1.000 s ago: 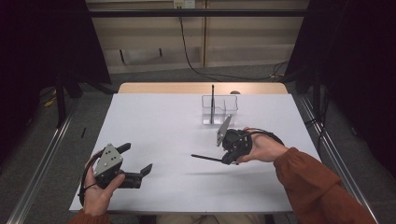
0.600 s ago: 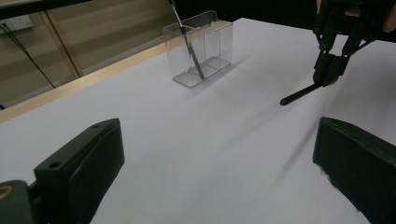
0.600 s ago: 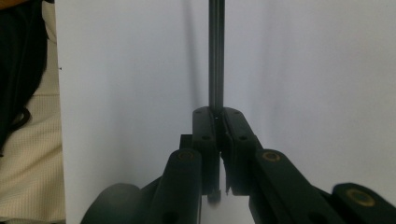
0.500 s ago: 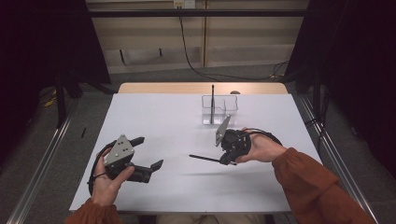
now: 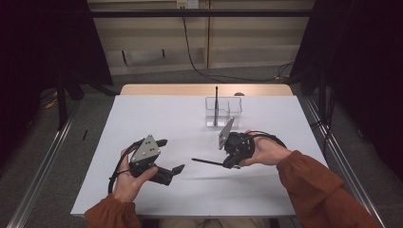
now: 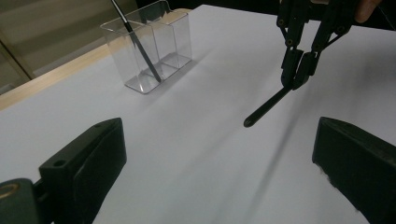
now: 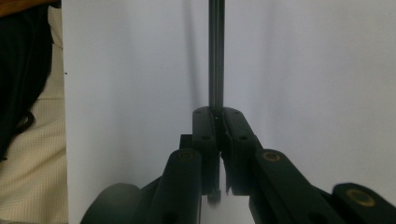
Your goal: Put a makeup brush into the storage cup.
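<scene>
My right gripper (image 5: 229,165) (image 7: 215,113) is shut on a thin black pen (image 5: 207,162) (image 7: 215,56), which sticks out level to the left just above the white table (image 5: 142,118). In the left gripper view the right gripper (image 6: 298,79) pinches the pen (image 6: 266,108) by one end. A second black pen (image 5: 216,104) (image 6: 137,42) stands in a clear two-cell holder (image 5: 229,114) (image 6: 163,44) at the back of the table. My left gripper (image 5: 172,155) (image 6: 219,126) is open with nothing between its jaws, and it faces the free tip of the held pen from the left.
The table's far wooden edge (image 5: 204,89) lies just behind the holder. Metal rails (image 5: 43,161) run along the floor on both sides. A dark cable (image 5: 190,52) hangs down the back wall.
My left gripper has moved right and a little away from the front edge, closer to the pen's tip. The right gripper and its pen have stayed in place.
</scene>
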`<state>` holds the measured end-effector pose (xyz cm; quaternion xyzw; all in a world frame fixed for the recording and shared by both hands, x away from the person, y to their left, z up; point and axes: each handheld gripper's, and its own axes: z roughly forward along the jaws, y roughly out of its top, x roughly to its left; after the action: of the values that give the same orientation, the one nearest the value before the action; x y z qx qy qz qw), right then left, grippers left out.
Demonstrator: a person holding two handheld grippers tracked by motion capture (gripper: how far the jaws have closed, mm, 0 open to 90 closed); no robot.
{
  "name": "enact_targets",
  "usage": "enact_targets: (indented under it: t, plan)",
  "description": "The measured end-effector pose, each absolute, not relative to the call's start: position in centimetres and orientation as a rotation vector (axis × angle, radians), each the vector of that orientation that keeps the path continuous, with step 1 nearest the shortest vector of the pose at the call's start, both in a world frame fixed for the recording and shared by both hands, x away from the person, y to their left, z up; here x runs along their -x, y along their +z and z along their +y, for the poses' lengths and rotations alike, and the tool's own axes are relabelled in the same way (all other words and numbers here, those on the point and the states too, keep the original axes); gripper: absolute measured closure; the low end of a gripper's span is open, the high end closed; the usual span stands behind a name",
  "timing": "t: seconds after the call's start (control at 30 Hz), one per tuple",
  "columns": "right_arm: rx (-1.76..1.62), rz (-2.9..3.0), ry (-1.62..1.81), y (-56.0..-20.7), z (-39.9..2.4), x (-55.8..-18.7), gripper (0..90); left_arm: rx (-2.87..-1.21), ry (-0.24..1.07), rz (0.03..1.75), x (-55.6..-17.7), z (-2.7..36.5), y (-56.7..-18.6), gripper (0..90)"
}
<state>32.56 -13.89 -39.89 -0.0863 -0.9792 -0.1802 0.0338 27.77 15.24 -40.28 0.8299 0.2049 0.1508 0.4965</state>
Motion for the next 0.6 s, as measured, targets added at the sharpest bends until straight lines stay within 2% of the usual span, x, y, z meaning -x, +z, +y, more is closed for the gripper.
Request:
enact_targets:
  t: [0.6]
  plan:
    - [0.243, -3.006, -0.532, -40.1, -13.5, -32.4, 84.9, -2.09, 0.294, 0.382, -29.2, 11.3, -39.6, 3.8]
